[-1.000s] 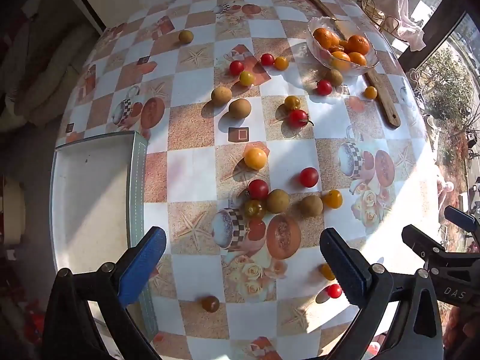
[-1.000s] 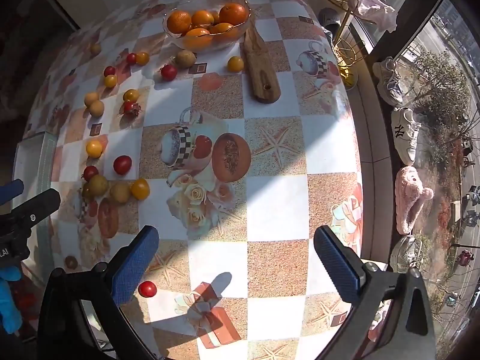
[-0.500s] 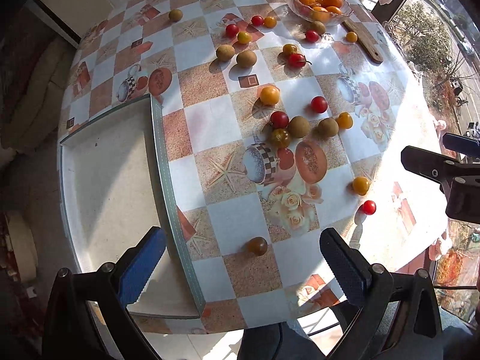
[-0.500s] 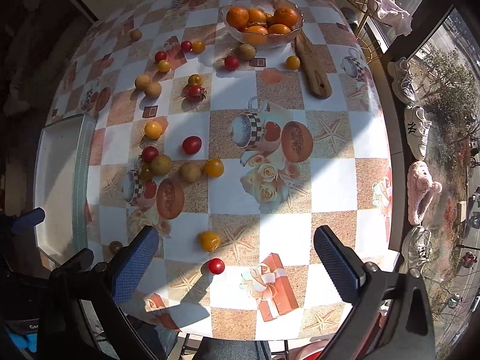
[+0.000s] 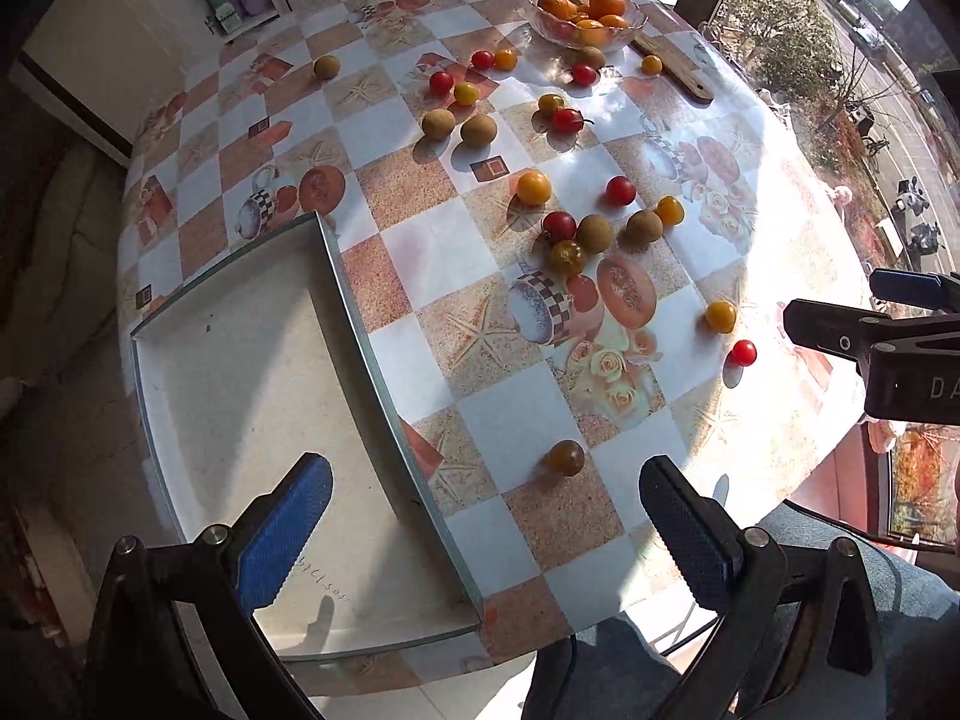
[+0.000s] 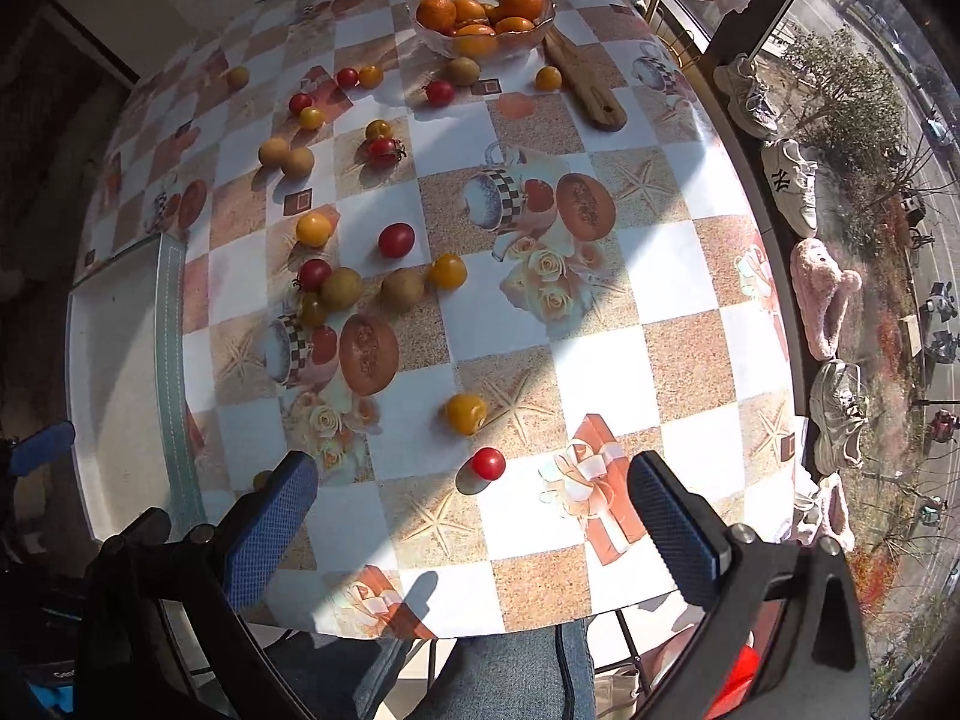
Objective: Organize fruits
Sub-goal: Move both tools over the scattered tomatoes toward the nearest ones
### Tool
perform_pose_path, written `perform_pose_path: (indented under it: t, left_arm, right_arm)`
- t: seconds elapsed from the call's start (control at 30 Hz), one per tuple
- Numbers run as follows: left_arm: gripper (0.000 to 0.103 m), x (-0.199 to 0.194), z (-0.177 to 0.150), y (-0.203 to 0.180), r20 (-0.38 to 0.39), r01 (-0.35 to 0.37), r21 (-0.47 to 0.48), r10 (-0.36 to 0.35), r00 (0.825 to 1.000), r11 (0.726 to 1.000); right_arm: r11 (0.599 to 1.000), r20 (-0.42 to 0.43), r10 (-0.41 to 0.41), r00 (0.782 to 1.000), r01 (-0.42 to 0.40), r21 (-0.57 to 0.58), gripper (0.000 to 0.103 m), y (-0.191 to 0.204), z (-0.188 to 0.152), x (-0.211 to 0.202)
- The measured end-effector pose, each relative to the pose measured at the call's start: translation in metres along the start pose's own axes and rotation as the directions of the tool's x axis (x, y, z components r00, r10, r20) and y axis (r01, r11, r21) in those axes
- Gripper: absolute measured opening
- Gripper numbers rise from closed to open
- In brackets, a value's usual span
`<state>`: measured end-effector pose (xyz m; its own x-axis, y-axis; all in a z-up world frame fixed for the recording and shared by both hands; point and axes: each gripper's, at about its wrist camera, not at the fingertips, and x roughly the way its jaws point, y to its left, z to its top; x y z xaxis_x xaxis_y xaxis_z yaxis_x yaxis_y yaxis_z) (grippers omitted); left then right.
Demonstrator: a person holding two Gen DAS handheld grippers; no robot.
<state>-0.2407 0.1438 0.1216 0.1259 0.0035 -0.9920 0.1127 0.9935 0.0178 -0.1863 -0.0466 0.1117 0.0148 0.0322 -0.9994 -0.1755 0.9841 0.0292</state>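
The left gripper [image 5: 483, 531] is hovering over the near edge of the tabletop [image 5: 414, 240] with its blue-padded fingers [image 5: 282, 531] standing wide apart and holding nothing. The right gripper [image 6: 474, 531] is hanging beside it in the same way, fingers [image 6: 675, 525] spread wide and empty. The person's legs in blue jeans [image 6: 510, 678] are showing below both grippers, under the tabletop's near edge.

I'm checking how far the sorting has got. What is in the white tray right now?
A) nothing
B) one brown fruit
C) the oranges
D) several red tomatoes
A: the tray shows only its bare white floor in both views, while the small fruits lie scattered on the table and the oranges sit in the glass bowl.
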Motion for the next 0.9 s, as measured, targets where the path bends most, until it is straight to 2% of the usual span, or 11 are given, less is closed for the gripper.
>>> perform_pose_path:
  t: [0.13, 0.43, 0.67, 0.9]
  left_arm:
    - [0.103, 0.001, -0.008, 0.010, 0.007, -0.003, -0.076, 0.003, 1.000, 0.997]
    - [0.103, 0.009, -0.016, 0.017, 0.003, -0.004, -0.192, 0.004, 1.000, 0.981]
    - [0.103, 0.021, -0.016, 0.012, -0.021, 0.000, -0.206, -0.005, 1.000, 0.979]
    - [0.103, 0.020, -0.019, 0.029, 0.001, 0.018, -0.260, -0.018, 1.000, 0.965]
  right_arm:
    - [0.999, -0.025, -0.014, 1.000, 0.013, -0.033, 0.103, -0.001, -0.004, 0.000]
    - [0.993, -0.017, -0.020, 1.000, 0.018, -0.113, 0.103, -0.008, -0.008, -0.002]
    - [0.990, -0.051, -0.025, 0.998, 0.017, -0.138, 0.103, -0.009, -0.009, 0.010]
    - [0.990, -0.060, -0.025, 0.998, 0.017, -0.137, 0.103, -0.011, -0.010, 0.016]
